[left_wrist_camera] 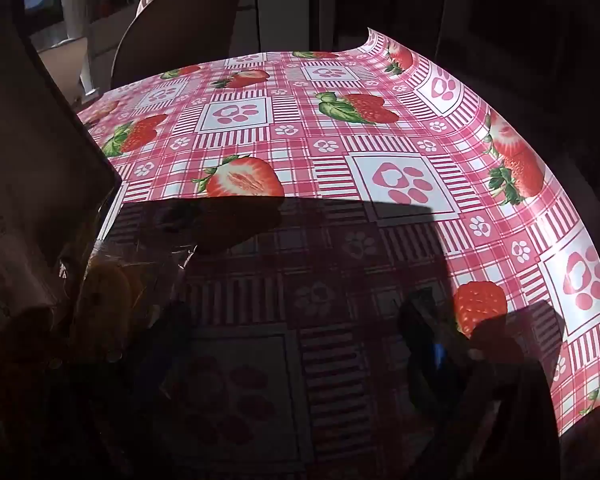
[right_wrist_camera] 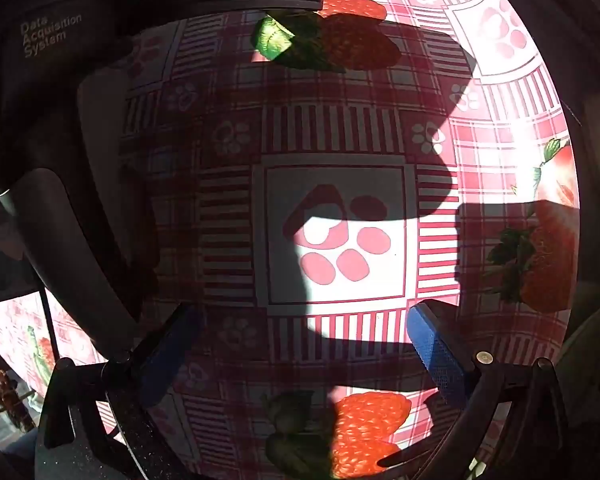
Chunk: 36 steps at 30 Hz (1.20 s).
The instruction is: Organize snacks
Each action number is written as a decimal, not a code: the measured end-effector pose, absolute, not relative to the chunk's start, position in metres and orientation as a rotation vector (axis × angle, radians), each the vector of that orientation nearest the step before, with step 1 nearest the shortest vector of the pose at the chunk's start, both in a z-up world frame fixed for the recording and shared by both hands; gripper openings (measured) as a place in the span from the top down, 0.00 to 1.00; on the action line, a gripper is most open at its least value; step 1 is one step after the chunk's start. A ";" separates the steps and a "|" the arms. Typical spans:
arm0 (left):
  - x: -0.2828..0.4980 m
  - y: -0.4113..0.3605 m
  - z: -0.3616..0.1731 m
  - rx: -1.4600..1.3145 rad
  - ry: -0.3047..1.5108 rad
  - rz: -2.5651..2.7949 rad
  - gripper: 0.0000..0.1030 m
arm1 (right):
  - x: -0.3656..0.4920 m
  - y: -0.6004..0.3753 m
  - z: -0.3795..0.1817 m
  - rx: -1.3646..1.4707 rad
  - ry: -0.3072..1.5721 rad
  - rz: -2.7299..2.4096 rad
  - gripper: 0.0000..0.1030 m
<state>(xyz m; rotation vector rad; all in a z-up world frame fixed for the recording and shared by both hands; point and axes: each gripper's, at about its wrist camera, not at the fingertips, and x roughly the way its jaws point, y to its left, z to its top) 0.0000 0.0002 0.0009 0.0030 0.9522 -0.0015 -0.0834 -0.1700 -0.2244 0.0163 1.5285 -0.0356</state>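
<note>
A clear snack bag (left_wrist_camera: pixel 112 292) lies at lower left on the desk (left_wrist_camera: pixel 340 148), deep in shadow. Both the left gripper (left_wrist_camera: pixel 300 344) and right gripper (right_wrist_camera: pixel 300 344) stand apart, empty. The bag looks light, crinkly and slippery; its top edge probably suits gripping.

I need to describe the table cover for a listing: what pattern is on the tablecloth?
The tablecloth is pink-and-white plaid with strawberries and paw prints, clearest in the left wrist view.

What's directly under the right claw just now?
Only the strawberry tablecloth, partly in shadow; nothing between the open right claw's blue pads. The other handheld device covers the cloth at left.
</note>
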 end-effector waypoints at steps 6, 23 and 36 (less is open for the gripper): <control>-0.001 -0.001 0.001 0.003 0.952 -0.001 0.00 | -0.085 -0.171 -0.223 0.021 1.544 -0.037 0.00; -0.001 0.000 0.001 0.003 0.952 -0.002 0.00 | -0.094 -0.171 -0.228 0.014 1.522 -0.025 0.00; 0.002 -0.001 -0.002 0.003 0.952 -0.002 0.00 | -0.088 -0.171 -0.228 0.023 1.545 -0.027 0.00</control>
